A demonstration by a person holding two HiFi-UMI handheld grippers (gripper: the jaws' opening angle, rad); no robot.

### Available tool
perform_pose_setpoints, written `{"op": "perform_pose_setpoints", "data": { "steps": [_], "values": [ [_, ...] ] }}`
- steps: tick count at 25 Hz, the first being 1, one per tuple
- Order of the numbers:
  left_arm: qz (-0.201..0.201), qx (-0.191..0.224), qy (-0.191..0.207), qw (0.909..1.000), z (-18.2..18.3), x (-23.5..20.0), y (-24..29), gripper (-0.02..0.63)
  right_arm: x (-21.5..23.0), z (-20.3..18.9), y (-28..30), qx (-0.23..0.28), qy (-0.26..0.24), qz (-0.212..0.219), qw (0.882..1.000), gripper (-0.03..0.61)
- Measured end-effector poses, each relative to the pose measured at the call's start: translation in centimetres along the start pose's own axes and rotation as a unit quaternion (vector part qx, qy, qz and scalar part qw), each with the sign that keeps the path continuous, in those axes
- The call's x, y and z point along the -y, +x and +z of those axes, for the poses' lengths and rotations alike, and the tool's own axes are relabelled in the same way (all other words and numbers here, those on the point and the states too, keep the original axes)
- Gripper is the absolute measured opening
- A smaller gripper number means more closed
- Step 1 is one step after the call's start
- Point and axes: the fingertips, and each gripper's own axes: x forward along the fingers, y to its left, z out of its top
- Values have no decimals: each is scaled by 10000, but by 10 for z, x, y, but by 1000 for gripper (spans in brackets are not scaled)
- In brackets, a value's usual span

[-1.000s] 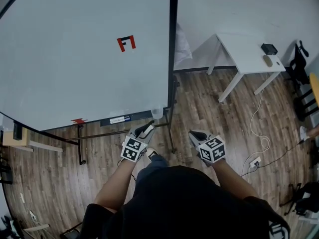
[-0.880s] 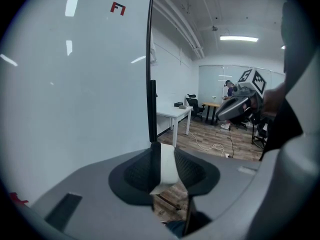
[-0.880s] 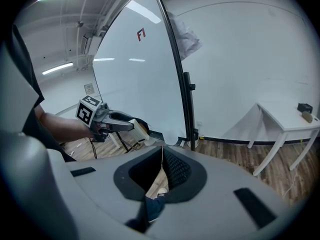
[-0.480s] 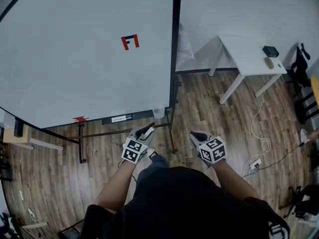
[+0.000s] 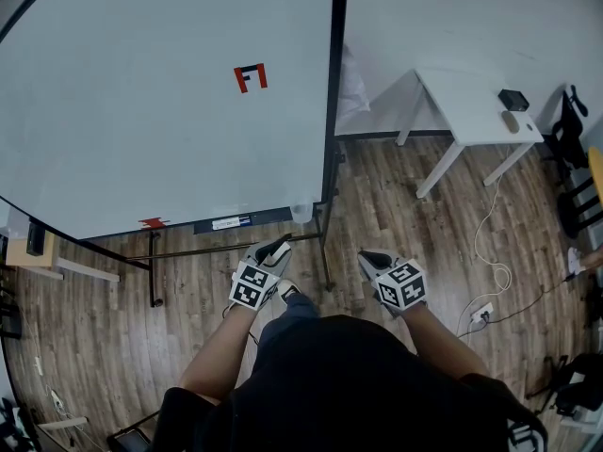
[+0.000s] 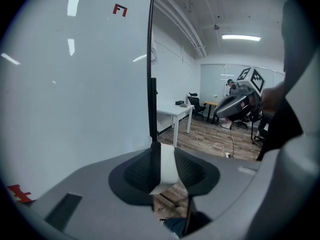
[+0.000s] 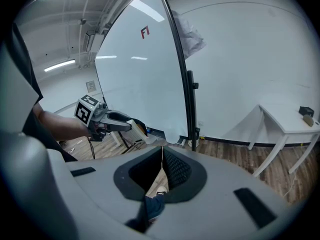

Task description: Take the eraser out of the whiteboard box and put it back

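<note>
Since the eraser [image 6: 167,165] is out of the whiteboard box [image 5: 226,224], I carry it in my left tongs [image 5: 276,247]. The jaws are part-way apart and pressed on its two flat faces. The white block stands on edge between the pads, so it cannot twist.

The eraser hangs over the floor in front of me, near the lower edge of the whiteboard [image 5: 141,130] but not touching it. The box, as far as I can judge, is the dark strip along that lower edge.

The left tongs point forward and somewhat down towards that strip, which suits the line of approach for the return.

The right tongs [image 7: 162,150] have their jaws closed together with nothing between them. They sit beside the left, well apart from it, since one hand is enough for this job.

Judgement: the take-out half is done and the put-back is not yet begun.
</note>
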Motion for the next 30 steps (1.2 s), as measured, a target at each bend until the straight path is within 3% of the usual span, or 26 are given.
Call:
{"op": "perform_pose_setpoints", "data": {
  "steps": [15, 30],
  "values": [
    [-16, -7, 14, 10000, 2, -7, 1, 144, 0, -3, 8, -76, -43, 28, 10000, 0],
    [-139, 170, 53, 9997, 33, -25, 13, 144, 6, 3, 9, -82, 1, -54, 10000, 0]
  ]
}}
